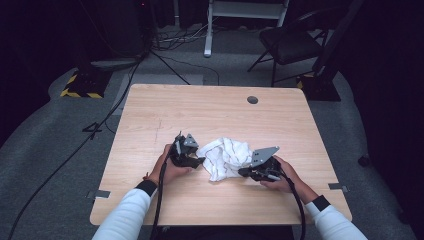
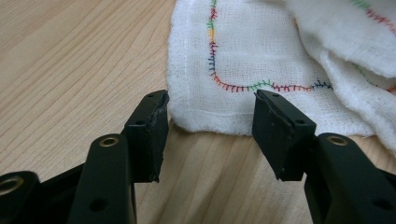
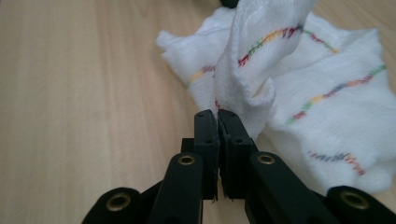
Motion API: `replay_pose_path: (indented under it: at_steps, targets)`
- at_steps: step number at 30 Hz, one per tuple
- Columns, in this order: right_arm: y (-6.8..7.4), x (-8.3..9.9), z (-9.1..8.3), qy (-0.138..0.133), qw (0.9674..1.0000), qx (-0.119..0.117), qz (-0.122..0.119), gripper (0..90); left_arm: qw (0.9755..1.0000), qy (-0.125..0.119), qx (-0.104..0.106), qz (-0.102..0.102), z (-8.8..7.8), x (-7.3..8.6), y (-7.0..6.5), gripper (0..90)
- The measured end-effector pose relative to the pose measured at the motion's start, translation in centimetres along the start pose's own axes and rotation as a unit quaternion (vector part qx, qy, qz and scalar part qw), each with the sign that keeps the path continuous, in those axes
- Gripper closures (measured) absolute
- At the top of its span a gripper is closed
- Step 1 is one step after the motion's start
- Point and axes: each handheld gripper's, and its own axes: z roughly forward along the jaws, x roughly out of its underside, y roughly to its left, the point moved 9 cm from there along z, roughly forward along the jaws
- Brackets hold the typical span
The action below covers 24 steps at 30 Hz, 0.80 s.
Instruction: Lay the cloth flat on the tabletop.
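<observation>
**Cloth pinched at the right, left jaws open at its hem**

The cloth (image 1: 225,157), white with coloured stitching, is taken as the landmark; it lies crumpled on the table (image 1: 165,120), a little nearer the person's edge than the middle.

Nearest the person, two white sleeves are seen coming in below the cloth. The right gripper (image 1: 248,171) is held at the cloth's right edge. In the right gripper view its jaws are seen pressed together on a fold of the cloth (image 3: 252,88), which is drawn up from the pile into a ridge above the pads.

The left gripper (image 1: 199,161) is held at the cloth's left edge. In the left gripper view its jaws are seen about half open, with a hemmed corner of the cloth (image 2: 243,60) lying flat just beyond the tips; the right fingertip (image 2: 275,116) overlaps the hem, but whether it is touched cannot be told. Nothing is gripped.

Beyond the cloth, a dark round hole (image 1: 252,100) is set near the table's far edge, and a chair (image 1: 290,42) stands on the floor farther off.
</observation>
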Motion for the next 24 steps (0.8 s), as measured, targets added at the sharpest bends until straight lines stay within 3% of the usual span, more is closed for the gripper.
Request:
replay_pose_path:
  at_steps: [4,7,9,13,16,18,24]
  targets:
    - [1.5,1.5,-0.7,0.021,0.9996,-0.01,-0.019,84.4,1.0,0.002,-0.002,-0.001,0.0,0.0,0.0,45.6]
    - [1.9,2.7,-1.3,0.031,0.9993,0.0,-0.019,79.3,1.0,0.002,-0.005,-0.002,0.0,0.0,0.1,44.0]
    - [1.4,2.9,-2.1,0.019,0.9995,0.022,-0.007,75.6,1.0,0.002,-0.005,-0.003,0.0,0.0,0.0,43.9]
    - [-0.6,1.4,-3.3,-0.025,0.9971,0.067,0.027,65.7,1.0,0.001,-0.002,-0.003,0.0,0.0,0.0,44.0]
    - [-1.9,-0.3,-3.0,-0.042,0.9944,0.087,0.043,55.7,1.0,-0.001,-0.002,-0.002,0.1,-0.1,0.0,44.1]
    - [-2.8,-1.4,-2.4,-0.046,0.9934,0.093,0.049,48.3,1.0,-0.003,0.0,-0.001,0.2,-0.1,0.0,44.1]
    - [-4.1,-3.9,0.7,-0.044,0.9924,0.09,0.071,43.5,1.0,-0.007,0.001,0.002,0.3,-0.2,0.0,45.4]
